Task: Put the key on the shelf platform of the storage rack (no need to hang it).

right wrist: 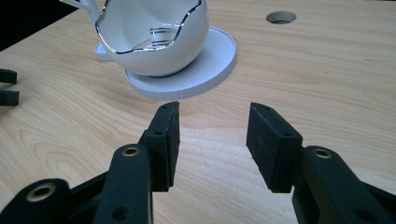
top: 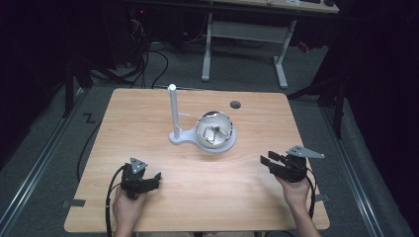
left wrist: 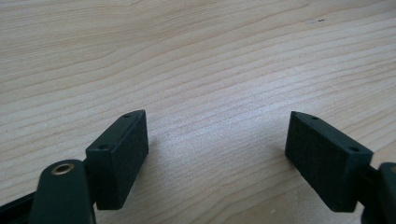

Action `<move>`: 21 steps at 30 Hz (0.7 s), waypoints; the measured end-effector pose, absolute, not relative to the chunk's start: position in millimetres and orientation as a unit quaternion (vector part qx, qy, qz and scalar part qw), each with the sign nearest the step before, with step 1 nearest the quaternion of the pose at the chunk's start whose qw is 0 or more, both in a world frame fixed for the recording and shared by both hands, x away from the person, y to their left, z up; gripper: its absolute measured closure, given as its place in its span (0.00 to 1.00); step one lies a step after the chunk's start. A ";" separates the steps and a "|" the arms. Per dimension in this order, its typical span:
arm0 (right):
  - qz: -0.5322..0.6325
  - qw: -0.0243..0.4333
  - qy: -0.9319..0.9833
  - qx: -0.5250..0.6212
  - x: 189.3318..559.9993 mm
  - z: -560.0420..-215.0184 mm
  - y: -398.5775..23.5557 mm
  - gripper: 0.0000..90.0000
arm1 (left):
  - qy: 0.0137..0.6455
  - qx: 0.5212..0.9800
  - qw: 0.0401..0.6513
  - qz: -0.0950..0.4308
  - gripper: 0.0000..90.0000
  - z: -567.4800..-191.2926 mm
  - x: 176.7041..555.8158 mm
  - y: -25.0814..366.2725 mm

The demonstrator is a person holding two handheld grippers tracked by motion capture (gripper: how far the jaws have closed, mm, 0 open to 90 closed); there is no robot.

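Two black grippers, left gripper (top: 157, 176) and right gripper (top: 265, 161), jaws apart, empty, over pale wooden table (top: 148, 113); white silver-rimmed bowl (top: 214, 129) on white round stand (top: 185, 137) between, farther off.

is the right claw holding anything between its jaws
No, the right claw stands open over bare table, short of the white bowl.

Contents of the bowl (top: 215, 129) at frame centre: small metallic items, too small to identify. Right gripper view: bowl (right wrist: 154, 37) cut off by top edge.
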State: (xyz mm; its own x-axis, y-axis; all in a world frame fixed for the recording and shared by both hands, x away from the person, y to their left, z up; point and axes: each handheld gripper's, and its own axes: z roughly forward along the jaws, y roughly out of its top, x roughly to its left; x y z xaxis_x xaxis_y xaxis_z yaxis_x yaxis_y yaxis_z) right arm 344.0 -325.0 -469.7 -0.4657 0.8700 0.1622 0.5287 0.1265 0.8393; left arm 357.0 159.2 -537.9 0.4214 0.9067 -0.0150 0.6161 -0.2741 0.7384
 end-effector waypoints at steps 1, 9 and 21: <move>0.452 0.187 0.727 0.482 343.4 -470.8 -324.8 0.61 | 0.495 0.770 0.344 0.211 0.24 -537.8 357.0 159.2; 0.453 0.176 0.726 0.486 339.3 -481.1 -321.5 0.61 | 0.495 0.770 0.344 0.211 0.24 -537.9 357.0 159.1; 0.443 0.170 0.734 0.486 336.6 -496.5 -314.2 0.61 | 0.495 0.770 0.344 0.211 0.24 -537.9 357.0 159.1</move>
